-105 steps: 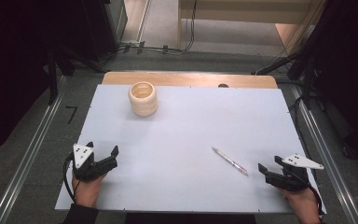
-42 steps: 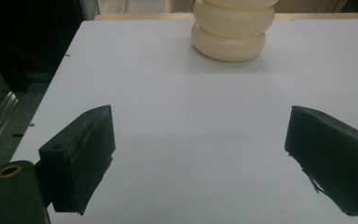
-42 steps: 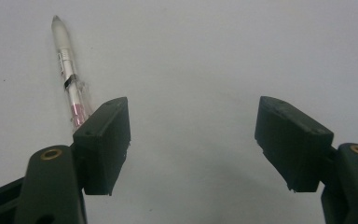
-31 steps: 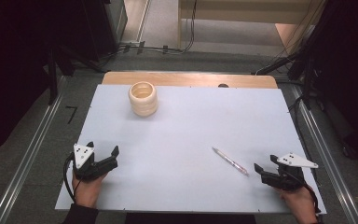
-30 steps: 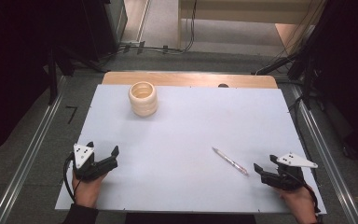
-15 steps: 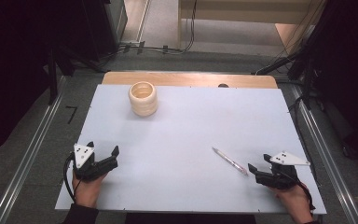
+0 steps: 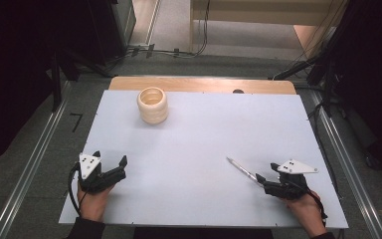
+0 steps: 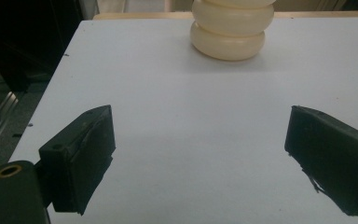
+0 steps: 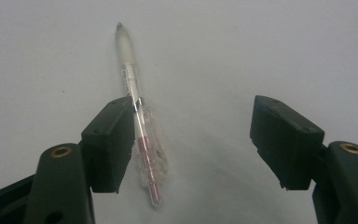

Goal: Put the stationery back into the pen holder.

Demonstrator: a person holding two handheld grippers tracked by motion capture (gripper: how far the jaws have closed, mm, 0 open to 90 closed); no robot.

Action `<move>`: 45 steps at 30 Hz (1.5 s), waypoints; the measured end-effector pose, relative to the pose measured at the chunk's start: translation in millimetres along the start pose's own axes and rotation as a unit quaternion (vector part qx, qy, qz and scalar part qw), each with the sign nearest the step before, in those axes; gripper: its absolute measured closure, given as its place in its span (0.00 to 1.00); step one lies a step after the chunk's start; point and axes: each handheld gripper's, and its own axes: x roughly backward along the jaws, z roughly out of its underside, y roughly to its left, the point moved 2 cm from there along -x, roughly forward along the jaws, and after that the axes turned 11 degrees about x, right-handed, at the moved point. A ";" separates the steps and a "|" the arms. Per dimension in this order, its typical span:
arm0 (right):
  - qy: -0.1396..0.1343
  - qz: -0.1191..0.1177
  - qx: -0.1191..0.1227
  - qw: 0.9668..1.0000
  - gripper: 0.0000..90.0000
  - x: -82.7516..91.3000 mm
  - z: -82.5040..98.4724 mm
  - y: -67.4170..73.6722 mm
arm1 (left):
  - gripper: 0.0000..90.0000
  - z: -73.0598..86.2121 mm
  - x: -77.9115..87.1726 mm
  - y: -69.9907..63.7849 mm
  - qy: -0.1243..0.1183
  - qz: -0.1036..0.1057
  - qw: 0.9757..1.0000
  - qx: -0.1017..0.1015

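The pen (image 9: pixel 137 126) lies flat on the table (image 7: pixel 204 134), well apart from the cup (image 7: pixel 152 105) and toward the near right corner. The right gripper (image 9: pixel 193 140) has its fingers (image 9: pixel 109 140) spread around the pen's rear half; they have just been closing a little, and the pen sits against the inner face of one finger while the other stands clear of it. The left gripper (image 7: pixel 110 167) rests on the table nearer than the cup, its fingers (image 8: pixel 81 156) spread wide with bare table between them.
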 end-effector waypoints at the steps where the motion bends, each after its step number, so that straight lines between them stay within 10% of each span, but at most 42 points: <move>1: 0.000 0.000 0.002 1.000 0.33 -1.2 -1.1 1.1 | 0.10 0.0 0.0 0.0 0.000 0.000 1.000 0.000; 24: 0.006 -0.033 0.047 0.998 0.55 -32.7 -19.0 18.7 | 0.10 -0.1 -0.3 0.4 0.000 0.002 1.000 0.001; 45: 0.024 -0.066 0.042 0.997 0.75 -40.5 -19.7 18.4 | 0.10 -0.1 -1.2 -0.6 0.000 0.003 1.000 0.003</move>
